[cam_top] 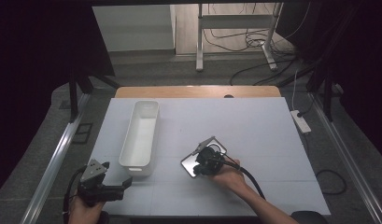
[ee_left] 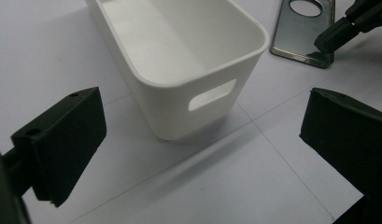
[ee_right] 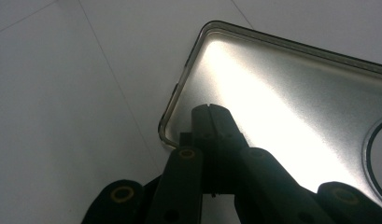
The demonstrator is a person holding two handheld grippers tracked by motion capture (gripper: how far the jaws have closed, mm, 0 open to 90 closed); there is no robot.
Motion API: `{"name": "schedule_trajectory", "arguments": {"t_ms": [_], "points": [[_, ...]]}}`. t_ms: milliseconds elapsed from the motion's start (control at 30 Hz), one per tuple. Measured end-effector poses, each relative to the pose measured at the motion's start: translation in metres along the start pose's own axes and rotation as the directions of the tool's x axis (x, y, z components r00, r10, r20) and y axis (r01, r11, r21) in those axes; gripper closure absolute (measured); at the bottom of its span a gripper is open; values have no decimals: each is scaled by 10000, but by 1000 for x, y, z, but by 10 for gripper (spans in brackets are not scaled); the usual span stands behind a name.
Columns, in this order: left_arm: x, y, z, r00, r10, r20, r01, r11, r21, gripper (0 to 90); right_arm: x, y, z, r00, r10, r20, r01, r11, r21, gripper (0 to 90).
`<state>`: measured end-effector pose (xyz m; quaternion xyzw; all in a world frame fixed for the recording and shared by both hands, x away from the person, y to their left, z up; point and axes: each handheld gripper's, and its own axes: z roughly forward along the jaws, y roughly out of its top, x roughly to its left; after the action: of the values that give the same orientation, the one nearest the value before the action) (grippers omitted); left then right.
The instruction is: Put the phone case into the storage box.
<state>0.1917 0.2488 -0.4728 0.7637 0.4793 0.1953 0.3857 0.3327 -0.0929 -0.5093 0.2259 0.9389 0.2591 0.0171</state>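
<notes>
My right gripper (ee_right: 211, 112) was clenched on the near edge of the shiny, metallic-looking phone case (ee_right: 291, 98), which lay flat on the white table (cam_top: 254, 126) right of the long white plastic bin (cam_top: 141, 133). I judged the grasp made; next came lifting it towards that bin. My left gripper (ee_left: 198, 140) stood released, idle. The case's far end was cut off.

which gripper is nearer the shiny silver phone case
Right. The right gripper has its jaws shut on the shiny silver phone case; the left gripper sits beyond the white plastic bin.
</notes>
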Motion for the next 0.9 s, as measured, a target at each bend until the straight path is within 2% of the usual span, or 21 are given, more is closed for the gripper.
{"name": "schedule_trajectory", "arguments": {"t_ms": [200, 533, 900], "points": [[-1, 0, 0, 10000, 50, -22, -50, 10000, -7, 14, -1, -7, -5, 9999, 127, -71, -126, 9999, 109, 896], [0, 0, 0, 10000, -43, -18, 43, 10000, -33, 13, -8, -22, -15, 9996, 273, 79, -275, 9992, 285, 896], [0, 0, 0, 10000, -44, -30, 44, 10000, -80, 12, -20, -33, -25, 9967, 770, 241, -780, 9961, 420, 896]]}}
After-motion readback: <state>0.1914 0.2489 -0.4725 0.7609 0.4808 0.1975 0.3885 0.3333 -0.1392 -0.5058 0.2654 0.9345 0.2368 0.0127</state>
